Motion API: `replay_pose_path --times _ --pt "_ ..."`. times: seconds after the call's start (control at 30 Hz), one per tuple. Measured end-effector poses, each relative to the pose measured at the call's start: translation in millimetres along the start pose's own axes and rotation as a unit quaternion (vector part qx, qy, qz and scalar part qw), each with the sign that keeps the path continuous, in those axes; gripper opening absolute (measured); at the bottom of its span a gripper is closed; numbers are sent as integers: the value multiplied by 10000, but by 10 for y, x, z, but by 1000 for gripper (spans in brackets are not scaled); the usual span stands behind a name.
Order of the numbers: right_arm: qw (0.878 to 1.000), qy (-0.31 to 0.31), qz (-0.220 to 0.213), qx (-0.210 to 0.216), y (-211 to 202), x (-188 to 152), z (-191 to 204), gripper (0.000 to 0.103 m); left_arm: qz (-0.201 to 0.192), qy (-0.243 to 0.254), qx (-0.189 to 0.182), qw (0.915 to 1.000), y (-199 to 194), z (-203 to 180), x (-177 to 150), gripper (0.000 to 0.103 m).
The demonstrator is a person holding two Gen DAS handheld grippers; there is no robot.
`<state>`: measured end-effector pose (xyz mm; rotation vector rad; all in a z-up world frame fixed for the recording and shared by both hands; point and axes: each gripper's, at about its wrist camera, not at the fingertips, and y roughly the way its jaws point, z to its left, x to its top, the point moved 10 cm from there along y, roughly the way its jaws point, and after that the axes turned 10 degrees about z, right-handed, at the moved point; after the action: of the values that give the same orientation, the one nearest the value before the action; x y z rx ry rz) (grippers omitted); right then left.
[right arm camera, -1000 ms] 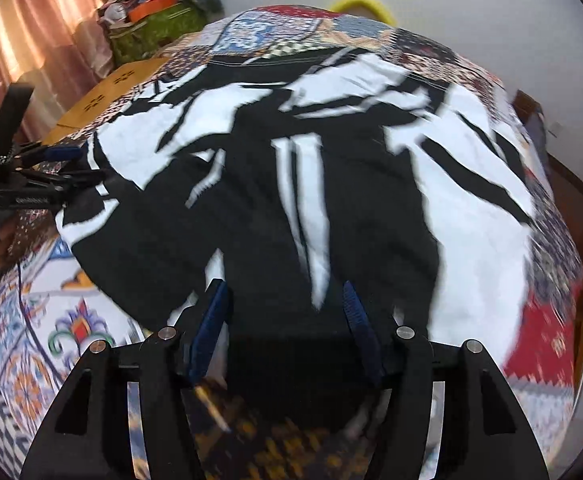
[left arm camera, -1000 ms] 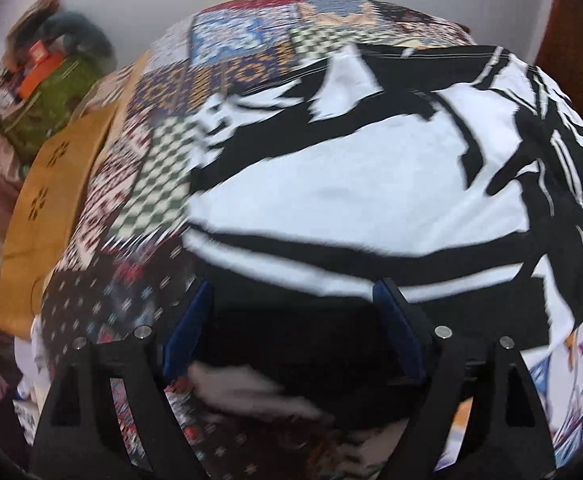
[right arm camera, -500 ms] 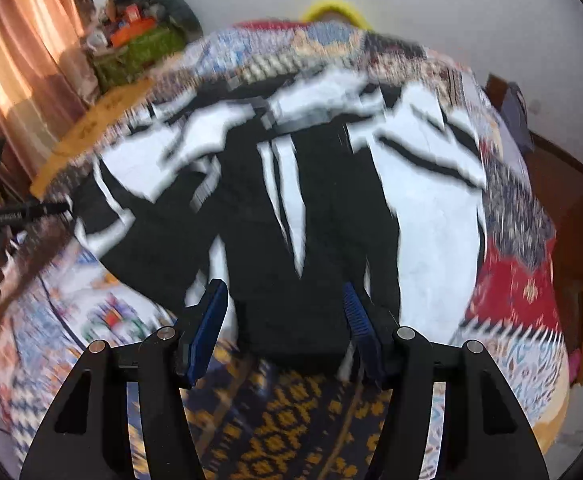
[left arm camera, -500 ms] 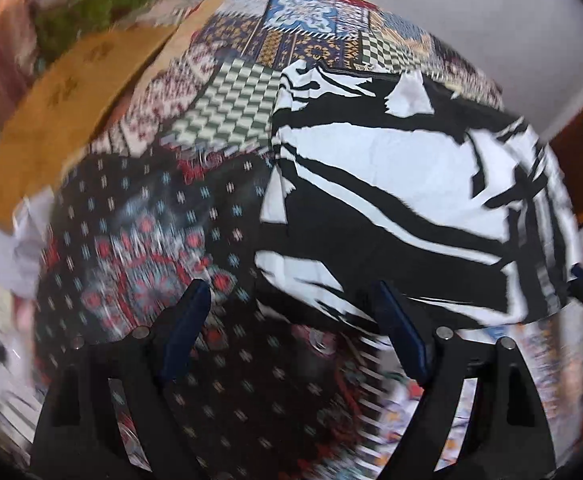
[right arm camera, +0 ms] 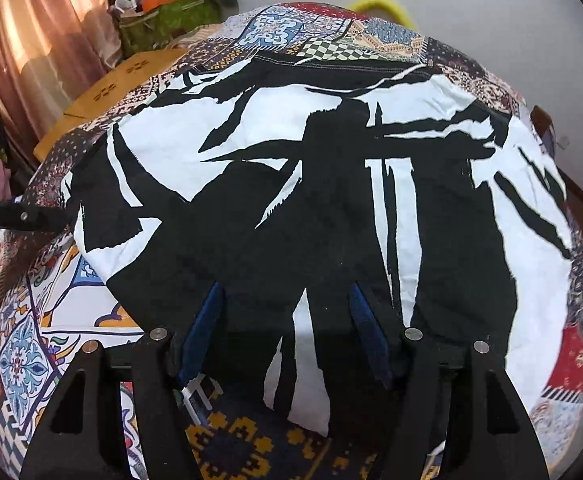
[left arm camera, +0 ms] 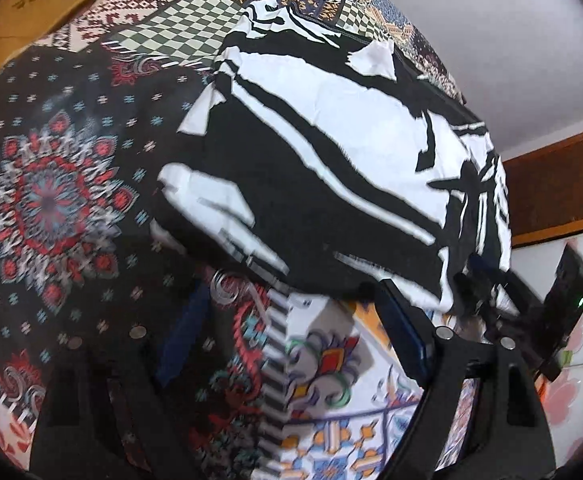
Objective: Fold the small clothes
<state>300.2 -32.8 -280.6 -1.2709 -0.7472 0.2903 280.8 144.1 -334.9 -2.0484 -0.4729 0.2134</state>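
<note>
Both grippers stood over a black-and-white garment (right arm camera: pixel 331 200) spread on a patchwork bed (left arm camera: pixel 51 200): the left gripper (left arm camera: pixel 291 332) wide and empty beside its edge, the right gripper (right arm camera: pixel 287 332) opening with the hem between its jaws. A release too soon risked the fold slumping. Only the right view showed curtains (right arm camera: pixel 39 40); only the left, a brown board (left arm camera: pixel 563 188).

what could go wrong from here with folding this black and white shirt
The right hand-held gripper is opening over the shirt hem, so the fold may slacken. The left hand-held gripper is open over the bedspread, beside the shirt edge, and could pinch bedspread instead.
</note>
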Motion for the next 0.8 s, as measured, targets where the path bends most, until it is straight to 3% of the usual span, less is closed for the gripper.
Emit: replay_pose_path --times 0.13,0.4,0.57,0.7,0.8 --pt "9997 118 9 230 6 -48 -25 62 -78 -33 -152 9998 69 -47 172 79" --pt "9991 170 -42 379 9 -101 27 64 -526 -122 164 9984 79 -9 626 55" --pt "9989 221 -22 416 -11 -119 54 64 -705 -175 455 9963 7 55 750 23" --pt "9972 226 75 704 -61 -144 101 63 -981 93 812 9918 -201 29 669 17" --pt "9954 338 40 892 -162 -156 95 62 -1350 430 1375 9803 -529 -15 589 16"
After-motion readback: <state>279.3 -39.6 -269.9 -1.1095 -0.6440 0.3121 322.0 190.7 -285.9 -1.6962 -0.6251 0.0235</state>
